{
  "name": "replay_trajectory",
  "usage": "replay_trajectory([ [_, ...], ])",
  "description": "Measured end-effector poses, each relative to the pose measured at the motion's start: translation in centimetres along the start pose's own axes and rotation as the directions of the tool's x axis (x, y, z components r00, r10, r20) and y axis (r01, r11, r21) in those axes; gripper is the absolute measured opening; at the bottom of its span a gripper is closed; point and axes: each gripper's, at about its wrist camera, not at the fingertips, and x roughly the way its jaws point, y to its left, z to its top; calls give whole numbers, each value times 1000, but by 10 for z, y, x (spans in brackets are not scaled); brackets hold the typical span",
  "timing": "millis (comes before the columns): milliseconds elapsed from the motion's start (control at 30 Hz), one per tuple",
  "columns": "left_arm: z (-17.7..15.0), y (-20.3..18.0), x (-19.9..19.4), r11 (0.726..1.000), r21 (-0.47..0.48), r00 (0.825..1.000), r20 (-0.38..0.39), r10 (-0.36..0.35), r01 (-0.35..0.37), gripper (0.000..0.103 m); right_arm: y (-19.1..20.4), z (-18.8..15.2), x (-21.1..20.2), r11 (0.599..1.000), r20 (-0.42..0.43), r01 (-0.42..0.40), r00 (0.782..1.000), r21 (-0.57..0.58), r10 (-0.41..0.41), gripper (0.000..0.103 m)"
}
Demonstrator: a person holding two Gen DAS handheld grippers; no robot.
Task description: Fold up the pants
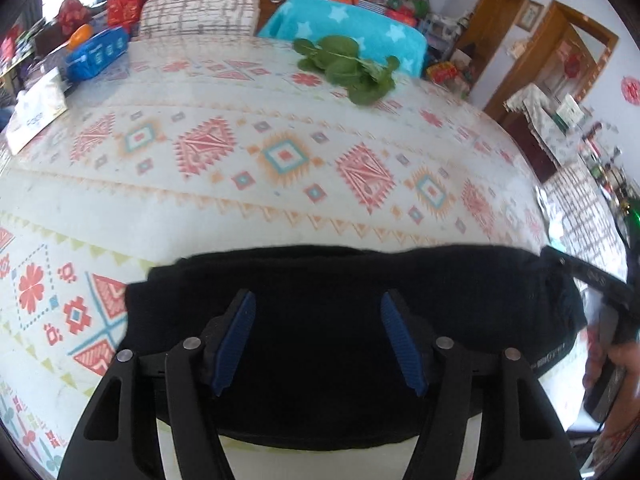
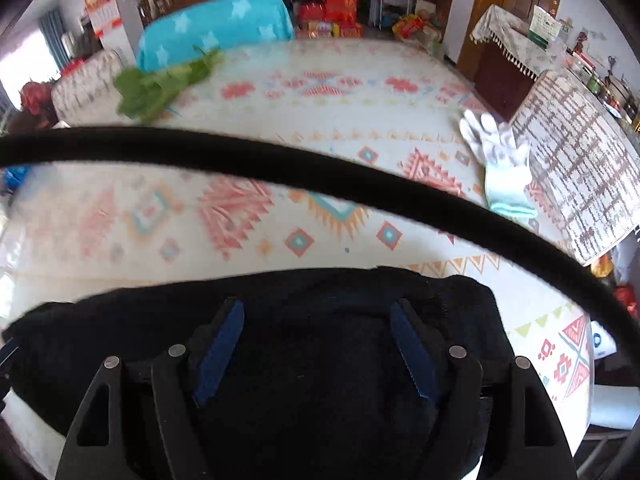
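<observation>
The black pants [image 1: 320,272] lie as a folded dark bundle at the near edge of the table, spread left to right. My left gripper [image 1: 317,296] hovers over their middle, open, its blue pads [image 1: 236,340] apart with only dark cloth seen beneath them. In the right wrist view the same pants [image 2: 340,288] fill the lower frame. My right gripper [image 2: 318,303] is open above them, and its blue pads [image 2: 414,354] do not press on the fabric. The hand with the other gripper [image 1: 612,344] shows at the right edge, by the pants' end.
The table [image 1: 280,152] wears a patterned cloth. Green leafy vegetables [image 1: 348,66] lie at its far side, a blue pack [image 1: 96,54] and a tissue box [image 1: 36,112] at the far left. A white glove [image 2: 500,156] lies right. A black cable [image 2: 320,184] crosses the right wrist view.
</observation>
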Motion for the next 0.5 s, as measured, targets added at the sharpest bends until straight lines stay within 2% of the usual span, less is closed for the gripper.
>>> replay_trajectory([
  [67,13,9,12,998,-17,998,-32,60,-60,65,21,0,-8,997,9,-63,998,-34,63,80],
  [167,24,17,42,991,-24,988,-84,130,-132,65,59,-4,6,989,-45,-124,992,-84,120,80],
  [233,23,24,57,992,-42,987,-114,117,-123,65,76,-12,18,986,-77,-123,990,-111,115,80],
  [333,18,20,60,992,-10,988,-88,124,-126,72,87,-19,43,988,-131,-101,988,-113,86,80],
  [400,14,18,60,994,-2,992,-67,111,-111,83,89,-22,51,990,-140,-95,987,-104,80,81],
  [500,5,13,59,993,43,994,-18,111,-110,86,90,-22,56,989,-137,-79,989,-123,62,85],
])
